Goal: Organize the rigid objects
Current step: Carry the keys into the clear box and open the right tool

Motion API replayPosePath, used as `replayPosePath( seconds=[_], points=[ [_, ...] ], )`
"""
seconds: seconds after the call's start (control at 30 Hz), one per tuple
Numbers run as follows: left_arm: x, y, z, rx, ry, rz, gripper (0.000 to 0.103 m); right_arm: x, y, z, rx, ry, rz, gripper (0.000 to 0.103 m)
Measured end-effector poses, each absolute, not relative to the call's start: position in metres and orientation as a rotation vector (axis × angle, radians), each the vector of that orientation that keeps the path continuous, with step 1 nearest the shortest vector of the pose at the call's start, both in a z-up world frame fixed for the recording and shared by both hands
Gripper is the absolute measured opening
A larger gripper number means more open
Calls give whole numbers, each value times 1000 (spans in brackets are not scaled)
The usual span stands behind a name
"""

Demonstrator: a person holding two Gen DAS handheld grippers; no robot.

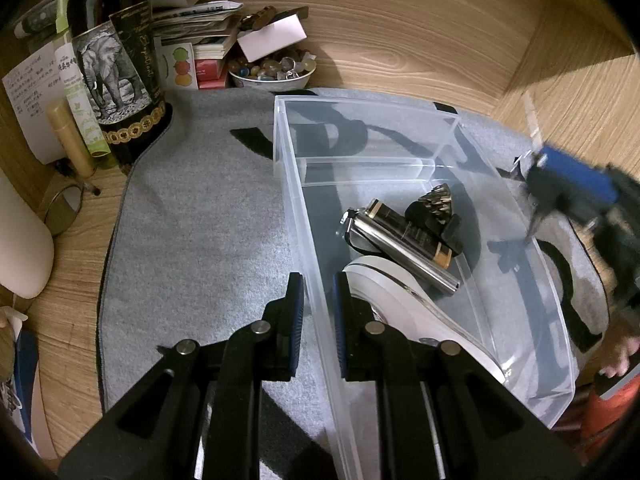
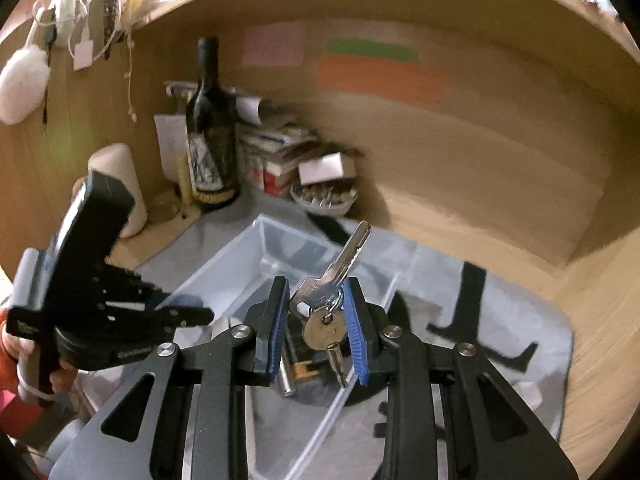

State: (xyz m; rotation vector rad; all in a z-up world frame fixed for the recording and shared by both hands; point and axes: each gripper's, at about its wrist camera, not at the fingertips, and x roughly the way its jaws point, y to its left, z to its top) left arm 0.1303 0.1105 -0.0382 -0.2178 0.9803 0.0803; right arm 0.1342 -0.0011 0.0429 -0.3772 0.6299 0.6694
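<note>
A clear plastic bin [image 1: 532, 312] sits on a grey mat [image 1: 192, 232]. Inside lie a metal cylinder [image 1: 404, 252], a dark tube with gold ends [image 1: 412, 232], a pine cone [image 1: 436, 200] and a white round object [image 1: 404, 300]. My left gripper [image 1: 319, 312] straddles the bin's near wall, one finger inside, one outside; the wall sits loosely between the fingers. My right gripper [image 2: 316, 324] is shut on a bunch of keys [image 2: 328, 304] above the bin [image 2: 248, 264]. It shows blurred at the right in the left wrist view [image 1: 568, 188].
A wine bottle with an elephant label [image 1: 116, 64], stacked papers and boxes [image 1: 200, 28] and a bowl of stones [image 1: 272, 70] stand at the back left. A white cylinder [image 1: 20, 248] is at the left. Wooden walls enclose the desk.
</note>
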Motion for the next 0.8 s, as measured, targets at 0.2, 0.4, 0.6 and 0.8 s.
replayPosePath(
  seconds=[0.2,0.4,0.6,0.8],
  points=[
    [130,111,-38,-218,980,80,13,139,8,9,-434,727,669,25],
    [130,111,-38,-218,980,80,13,139,12,-10,-493,776,675,26],
    [129,111,-38,-219,980,78,13,136,15,-9,-516,772,674,25],
    [129,111,-38,-217,980,79,13,137,7,3,-472,760,675,35]
  ],
)
